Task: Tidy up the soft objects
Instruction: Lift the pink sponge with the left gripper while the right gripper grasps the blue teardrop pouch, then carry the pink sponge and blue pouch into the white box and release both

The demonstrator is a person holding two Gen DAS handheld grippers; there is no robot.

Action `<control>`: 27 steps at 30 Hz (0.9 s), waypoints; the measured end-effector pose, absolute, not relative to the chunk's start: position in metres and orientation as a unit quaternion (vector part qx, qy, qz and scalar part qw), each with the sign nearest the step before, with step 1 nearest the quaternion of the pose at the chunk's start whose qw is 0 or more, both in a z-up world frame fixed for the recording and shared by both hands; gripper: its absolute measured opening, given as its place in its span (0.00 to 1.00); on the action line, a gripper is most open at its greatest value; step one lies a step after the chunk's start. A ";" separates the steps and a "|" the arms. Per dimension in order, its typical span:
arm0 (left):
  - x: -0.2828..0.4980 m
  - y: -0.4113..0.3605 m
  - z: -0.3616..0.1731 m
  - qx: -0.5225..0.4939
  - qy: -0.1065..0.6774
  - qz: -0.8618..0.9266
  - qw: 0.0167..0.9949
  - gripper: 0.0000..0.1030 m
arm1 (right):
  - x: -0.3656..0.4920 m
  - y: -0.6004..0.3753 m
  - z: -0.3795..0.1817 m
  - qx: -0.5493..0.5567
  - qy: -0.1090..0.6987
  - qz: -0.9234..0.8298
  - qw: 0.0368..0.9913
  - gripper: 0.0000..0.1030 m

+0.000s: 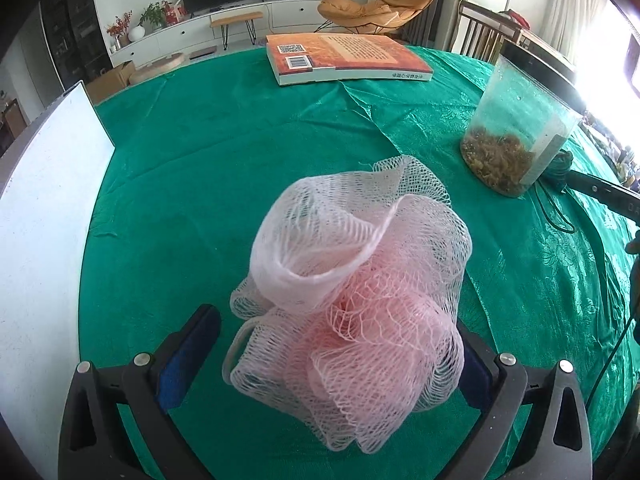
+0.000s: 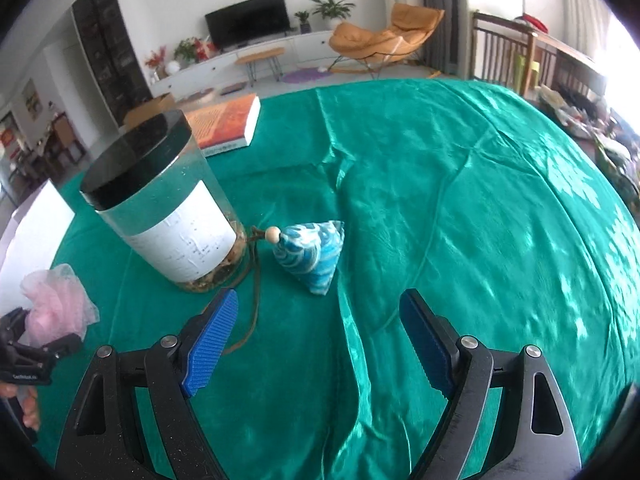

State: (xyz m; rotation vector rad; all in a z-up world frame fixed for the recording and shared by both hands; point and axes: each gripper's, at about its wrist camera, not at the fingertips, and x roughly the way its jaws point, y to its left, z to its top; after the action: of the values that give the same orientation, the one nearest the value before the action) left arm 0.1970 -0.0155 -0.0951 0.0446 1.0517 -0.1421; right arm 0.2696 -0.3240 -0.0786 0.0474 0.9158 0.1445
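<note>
Green satin cloth [image 2: 440, 200] covers the whole round table, and the things on it read from left to right. Farthest left lies a flat white board [image 1: 44, 216] at the table's edge, possibly the place where the soft things are meant to be gathered, though nothing shows that for certain. Next comes the pink mesh bath pouf [image 1: 352, 292], sitting between the blue-padded fingers of the left gripper [image 1: 340, 364]. Its right pad is buried in the netting, while the left pad stands clear with a gap beside the mesh, so I cannot tell whether the jaws are truly clamped or only cradling it. The right wrist view shows the pouf raised at the gripper's tip, which suggests it is being carried rather than resting on the cloth.

Behind it, toward the far edge, lies an orange paperback book [image 1: 344, 58], face down and out of the way. Right of the pouf stands a clear plastic jar with a black lid and white label [image 2: 164, 204], holding a layer of dried brownish matter at the bottom; it is rigid and likely not part of the sorting.

Just beside the jar rests a blue-and-white patterned fabric pyramid sachet [image 2: 310, 256], with a wooden bead [image 2: 273, 234] and a brown cord trailing toward the jar. The right gripper [image 2: 320, 344] hovers short of it, jaws wide apart and empty, lined up roughly on the sachet, which I judge to be its next pick.
</note>
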 end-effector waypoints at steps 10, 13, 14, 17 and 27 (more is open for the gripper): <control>0.206 -0.009 -0.068 -0.032 0.473 -0.093 0.876 0.30 | 0.309 -0.321 -0.072 0.027 0.430 0.086 0.898 0.43; 0.208 0.002 -0.036 -0.075 0.451 -0.109 0.883 0.30 | 0.309 -0.326 -0.033 0.034 0.405 0.066 0.911 0.43; 0.207 0.006 -0.024 -0.086 0.442 -0.114 0.886 0.30 | 0.307 -0.325 -0.016 0.034 0.392 0.062 0.917 0.43; 0.195 0.024 0.012 -0.114 0.416 -0.130 0.893 0.30 | 0.294 -0.310 0.034 0.027 0.359 0.075 0.930 0.43; 0.074 0.189 0.062 -0.091 0.398 -0.017 0.913 0.32 | 0.200 -0.099 0.106 0.006 0.341 0.308 0.888 0.43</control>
State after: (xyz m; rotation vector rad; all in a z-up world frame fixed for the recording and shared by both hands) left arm 0.0738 0.1891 0.0619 -0.1873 0.8205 -0.0342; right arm 0.2003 -0.0991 0.1056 0.0134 0.7086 0.6407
